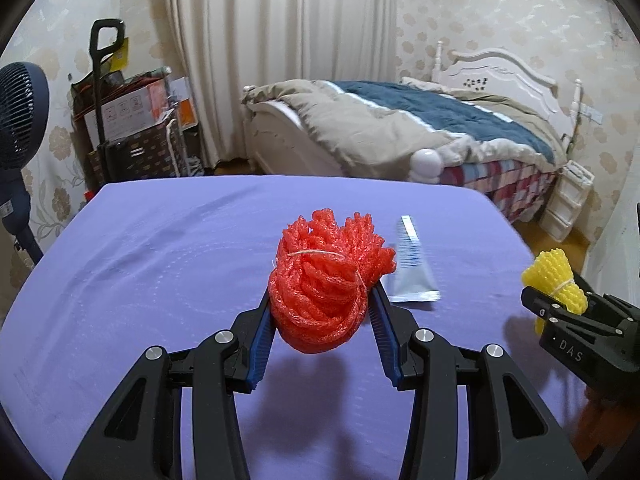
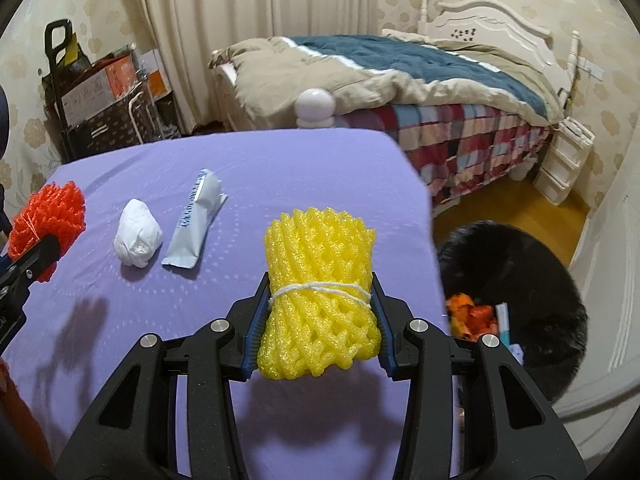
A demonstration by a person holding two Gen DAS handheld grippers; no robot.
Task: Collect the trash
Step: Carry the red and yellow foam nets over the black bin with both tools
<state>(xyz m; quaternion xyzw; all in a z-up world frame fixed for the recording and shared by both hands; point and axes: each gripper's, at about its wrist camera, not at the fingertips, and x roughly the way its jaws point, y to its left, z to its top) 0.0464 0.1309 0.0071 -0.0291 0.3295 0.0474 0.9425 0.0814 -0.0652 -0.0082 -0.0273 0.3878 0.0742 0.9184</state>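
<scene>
The left jaws are closed partway on a red foam net bundle (image 1: 320,292), its blue pads pressing into both sides, and the bundle hangs clear above the purple surface (image 1: 140,260) with its shadow below. The left gripper (image 1: 320,316) carries it tied round with a thin white string. The right jaws are likewise clamped on a yellow foam net bundle (image 2: 318,300), squeezed between the pads just below a white string that binds it; the right gripper (image 2: 318,320) holds it lifted off the surface, near the edge.

Just beyond the left jaws, and slightly to their right, a flattened white-and-blue tube (image 1: 410,272) lies on the surface. Seen from the right jaws it lies ahead and to their left, with a crumpled white tissue ball (image 2: 138,238) just beside it, further left still.

To the right of the right jaws and lower down, off the edge of the surface, stands a black bin (image 2: 520,280) with orange scraps and other bits already in it.

Farther ahead of both jaws is a bed (image 2: 400,72) with a beige and dark blue quilt and a white headboard, and behind it pale curtains (image 1: 280,40). Far left of the left jaws stand a dark fan (image 1: 20,116) and stacked boxes (image 1: 136,120).
</scene>
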